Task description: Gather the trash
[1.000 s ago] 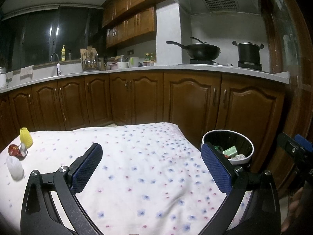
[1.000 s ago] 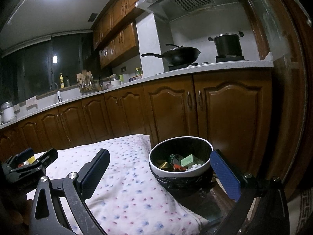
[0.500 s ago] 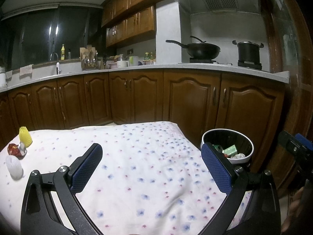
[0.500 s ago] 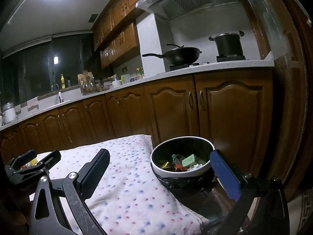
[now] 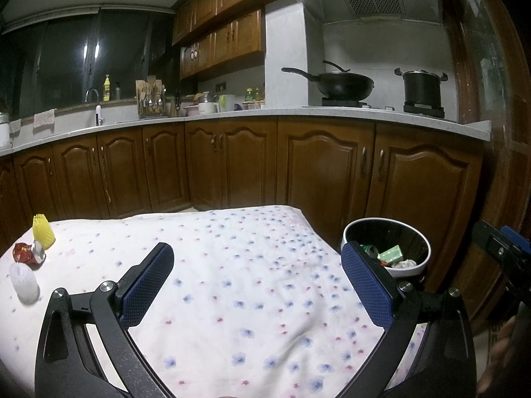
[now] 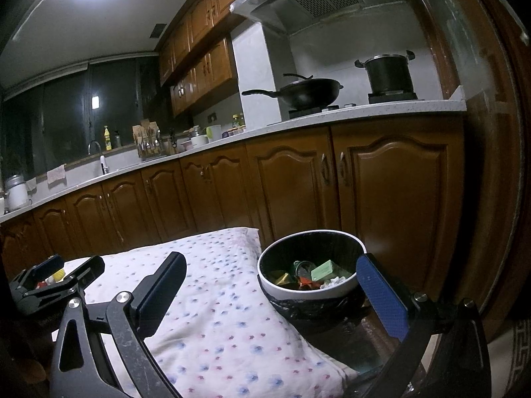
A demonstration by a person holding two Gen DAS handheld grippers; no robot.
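Note:
A round white-rimmed trash bin with a black liner stands off the table's right end and holds several scraps; it also shows in the right wrist view. On the table's far left lie a yellow paper cup, a crushed red can and a white foam net. My left gripper is open and empty above the flowered cloth. My right gripper is open and empty, just before the bin.
The table is covered by a white flowered cloth. Brown kitchen cabinets run behind, with a wok and a pot on the counter. A wooden door frame stands at the right.
Both grippers have barely shifted. The right wrist view has drifted slightly, the bin sitting a little more to the right; both stay open and empty.

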